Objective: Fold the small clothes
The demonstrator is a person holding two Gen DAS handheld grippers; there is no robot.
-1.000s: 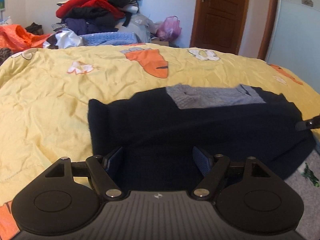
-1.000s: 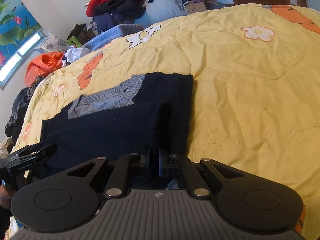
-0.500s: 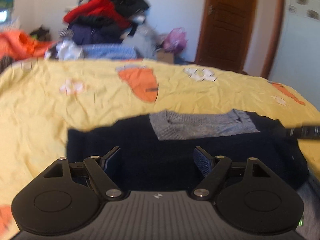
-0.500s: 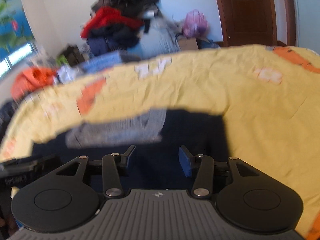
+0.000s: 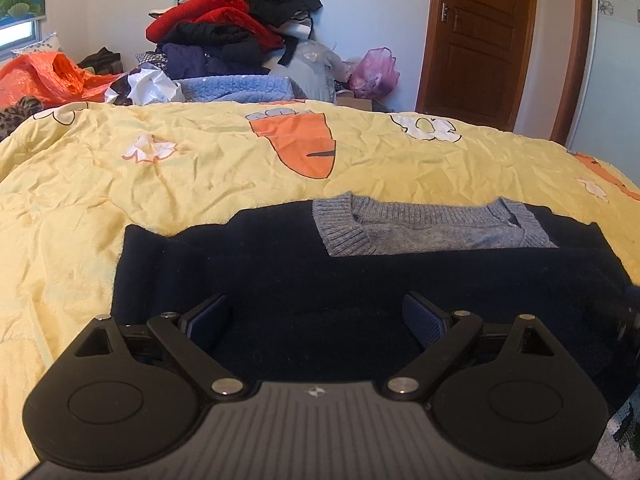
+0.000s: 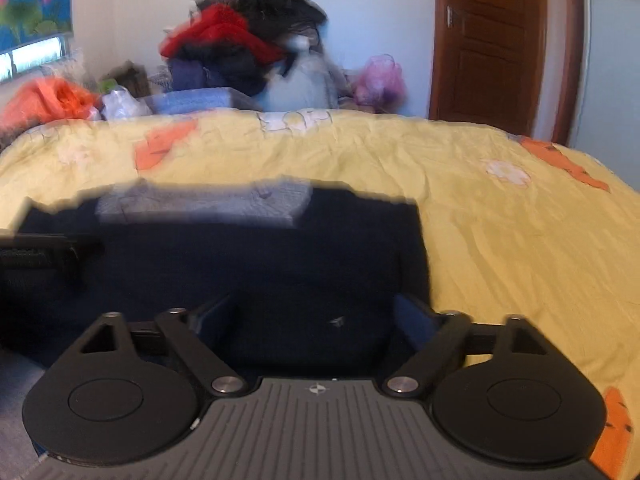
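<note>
Sweater [image 5: 360,280], dark navy with a grey knitted collar [image 5: 432,228], lies folded flat on the near part of the yellow bedspread [image 5: 200,168], which is printed with carrots and flowers. Left gripper [image 5: 316,318] hovers over its near edge with jaws spread wide and nothing between them. Right gripper [image 6: 316,316] is likewise spread apart and empty, over the sweater's near right part; that view is blurred. A heap of clothes [image 5: 236,36] stands beyond the far side of the bed, a brown door [image 5: 484,40] at far right.

Soft daylight, fisheye-bent edges; left view sharp, right view motion-blurred.
</note>
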